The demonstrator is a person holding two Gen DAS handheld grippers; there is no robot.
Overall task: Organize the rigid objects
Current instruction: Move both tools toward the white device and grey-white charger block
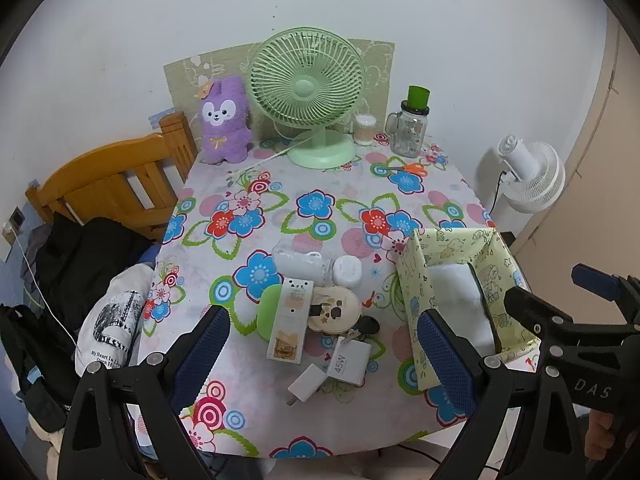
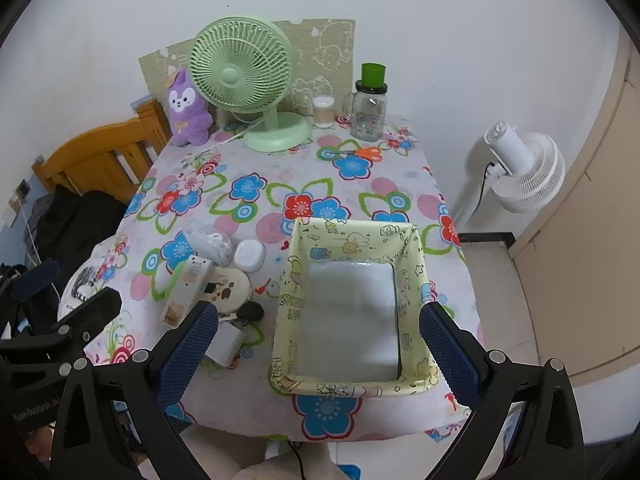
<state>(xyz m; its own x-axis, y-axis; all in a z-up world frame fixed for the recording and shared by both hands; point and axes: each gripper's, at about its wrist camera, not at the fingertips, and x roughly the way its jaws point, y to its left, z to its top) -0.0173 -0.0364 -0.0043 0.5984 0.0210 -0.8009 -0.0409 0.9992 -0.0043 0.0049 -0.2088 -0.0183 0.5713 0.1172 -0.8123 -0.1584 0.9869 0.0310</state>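
Both the left gripper [image 1: 320, 356] and right gripper [image 2: 316, 348] hang spread wide and empty above the tabletop's near edge. Take the chargers [image 1: 332, 372] near that edge first; approach steeply, then carry to the basket [image 2: 408, 280] at the near right corner.

Right gripper [image 2: 320, 348] above near table edge, jaws wide apart, nothing between pads. Yellow cartoon-print fabric box [image 2: 412, 276] below it, open top, pale lining inside. Left of box, cluster on floral tablecloth [image 2: 280, 176]: white oval case [image 2: 249, 255], clear plastic bag [image 2: 208, 242], round beige disc [image 2: 230, 285], long white carton [image 2: 188, 290], black key fob [image 2: 251, 312], white charger [image 2: 226, 345]. Left gripper [image 2: 60, 320] at left edge. Far end: green desk fan [image 2: 244, 74], purple plush [image 2: 186, 110], glass jar with green cap [image 2: 368, 106], orange scissors [image 2: 366, 153]. White floor fan [image 2: 524, 170] beyond table on right.
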